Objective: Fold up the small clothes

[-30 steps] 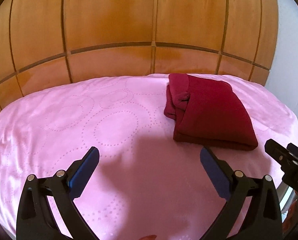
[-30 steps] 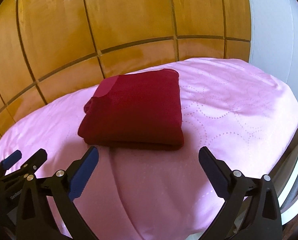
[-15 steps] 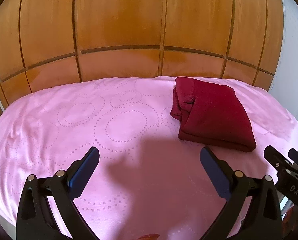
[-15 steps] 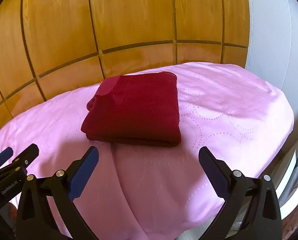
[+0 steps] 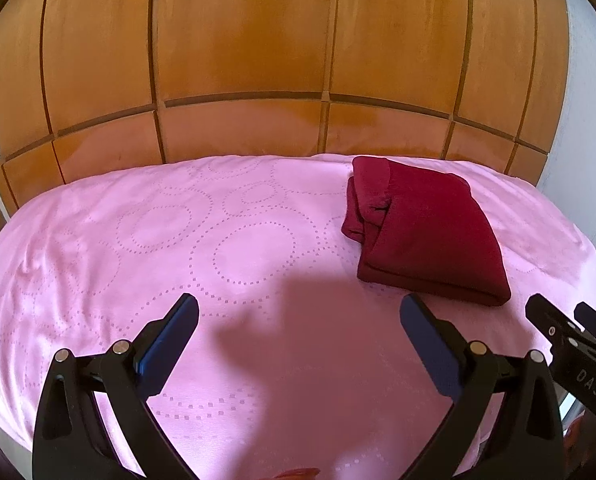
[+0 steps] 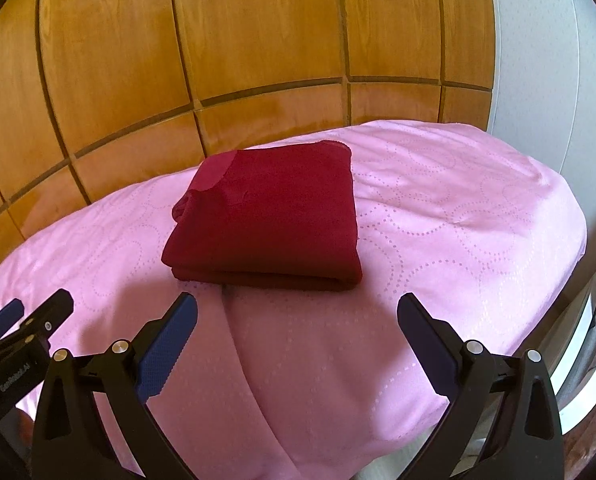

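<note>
Wood-panelled wall (image 5: 242, 60) behind a bed with pink cover (image 5: 146, 240). Dark red garment (image 6: 274, 216) lies folded in a compact rectangle toward the bed's far right side; folding looks done. No containers in view. Left gripper (image 5: 298, 332) and right gripper (image 6: 298, 330) both spread wide, empty, near the front edge.

You are holding a left gripper (image 5: 298, 320) and right gripper (image 6: 297, 318) with black frames. Blue pads are lining their fingers (image 5: 166, 344), and silver screws are dotting the joints.
</note>
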